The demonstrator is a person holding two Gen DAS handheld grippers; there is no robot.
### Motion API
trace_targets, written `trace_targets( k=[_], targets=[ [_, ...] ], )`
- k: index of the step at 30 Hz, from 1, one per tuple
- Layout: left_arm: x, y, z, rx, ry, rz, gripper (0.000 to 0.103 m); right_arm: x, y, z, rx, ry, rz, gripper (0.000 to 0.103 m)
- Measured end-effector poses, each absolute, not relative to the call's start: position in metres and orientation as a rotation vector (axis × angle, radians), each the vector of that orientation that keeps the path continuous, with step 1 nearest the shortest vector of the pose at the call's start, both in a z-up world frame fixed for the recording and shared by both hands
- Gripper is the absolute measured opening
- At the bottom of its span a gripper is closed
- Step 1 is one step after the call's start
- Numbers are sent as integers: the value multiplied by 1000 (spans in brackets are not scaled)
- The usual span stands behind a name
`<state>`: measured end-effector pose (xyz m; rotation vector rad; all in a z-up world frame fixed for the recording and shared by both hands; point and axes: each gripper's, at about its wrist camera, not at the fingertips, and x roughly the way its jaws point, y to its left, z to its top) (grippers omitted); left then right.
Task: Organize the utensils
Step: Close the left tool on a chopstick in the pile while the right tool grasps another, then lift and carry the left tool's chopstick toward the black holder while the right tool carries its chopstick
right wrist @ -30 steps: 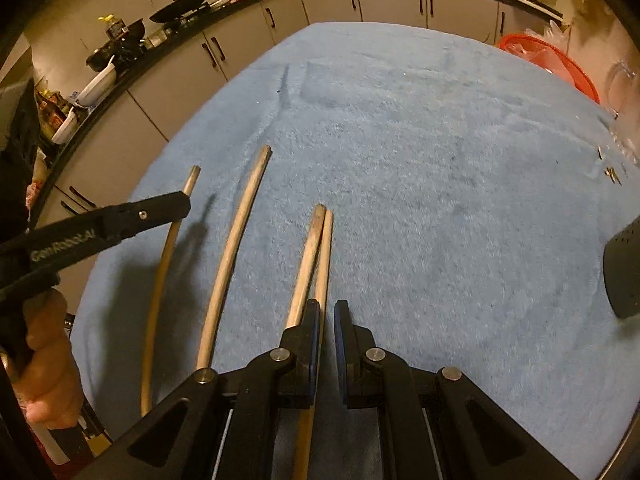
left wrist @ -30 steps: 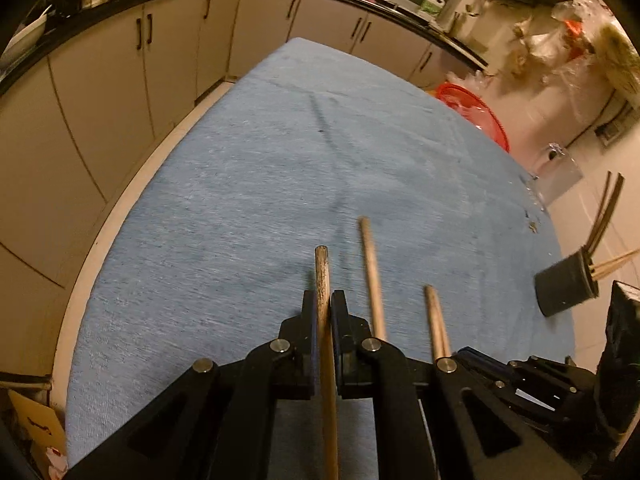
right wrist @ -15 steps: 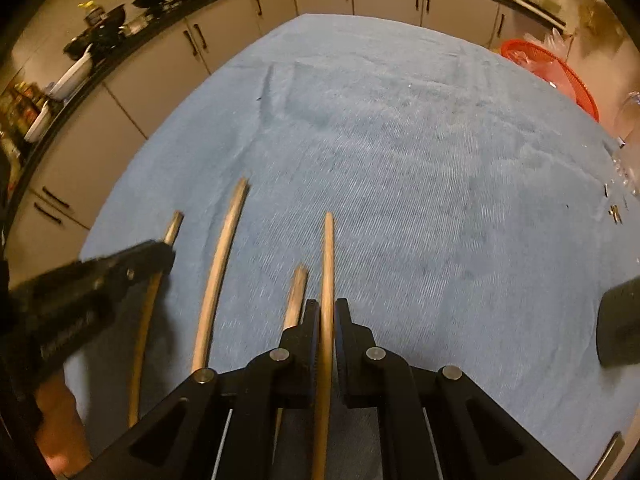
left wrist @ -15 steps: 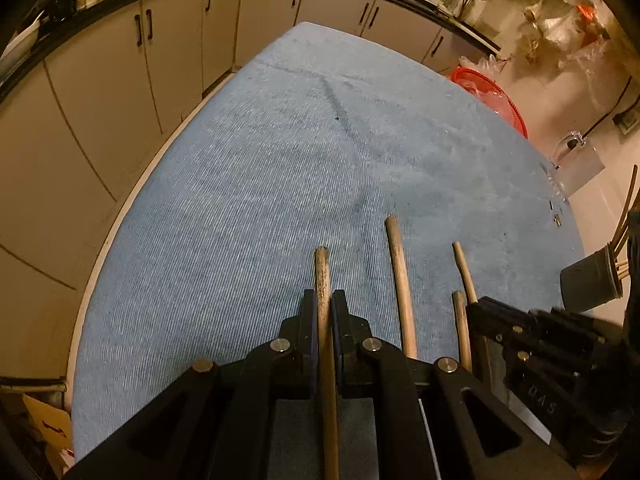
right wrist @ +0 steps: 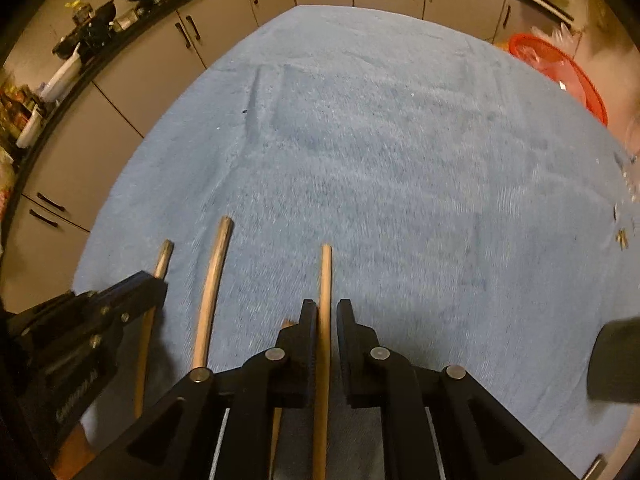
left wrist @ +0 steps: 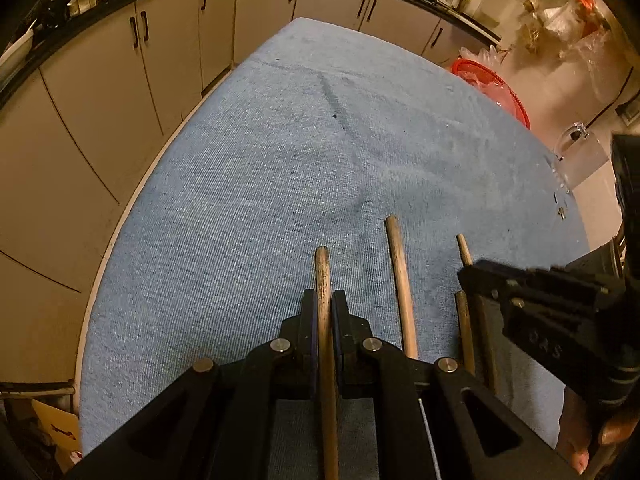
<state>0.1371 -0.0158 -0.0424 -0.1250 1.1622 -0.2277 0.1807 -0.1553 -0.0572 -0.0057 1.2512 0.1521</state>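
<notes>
Both grippers hold one wooden stick each: the left gripper (left wrist: pixel 325 300) has its jaws pressed against a weathered chopstick (left wrist: pixel 322 276) that juts past the fingertips at lower centre of the left wrist view, and the right gripper (right wrist: pixel 323 310) is nearly closed around a paler chopstick (right wrist: pixel 325 280) at lower centre of the right wrist view, though a sliver of gap shows on its right side, so the clamp looks lighter there. These sticks are light, stiff and smooth, likely to pivot or slide if pinched near one end; a grip nearer the middle, square across the shaft, should keep them from swinging. On the blue cloth (left wrist: pixel 280 168) a loose thick stick (left wrist: pixel 400 280) lies just right of the left gripper, and thinner sticks (left wrist: pixel 464 320) lie partly under the right gripper's body at lower right of that view. A dark utensil holder (right wrist: pixel 616 360) sits at the right edge of the right wrist view, probably the destination. Its narrow mouth and the loose sticks beside both grippers are the things to steer around; a red basket (right wrist: pixel 560 68) sits far off at upper right.
</notes>
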Motion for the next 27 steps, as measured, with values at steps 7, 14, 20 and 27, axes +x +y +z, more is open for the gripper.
trace_targets(
  k=[7, 14, 20, 27],
  targets=[
    [137, -20, -38, -138, 1113, -273, 7, 177, -157, -52, 70, 1170, 207, 6],
    [110, -13, 15, -189, 967, -310, 7, 126, -188, 23, 187, 916, 234, 6],
    [63, -14, 64, -175, 821, -331, 7, 64, -208, 69, 214, 725, 243, 6],
    [25, -16, 89, -142, 728, -362, 7, 0, -214, 89, 227, 618, 276, 6]
  ],
)
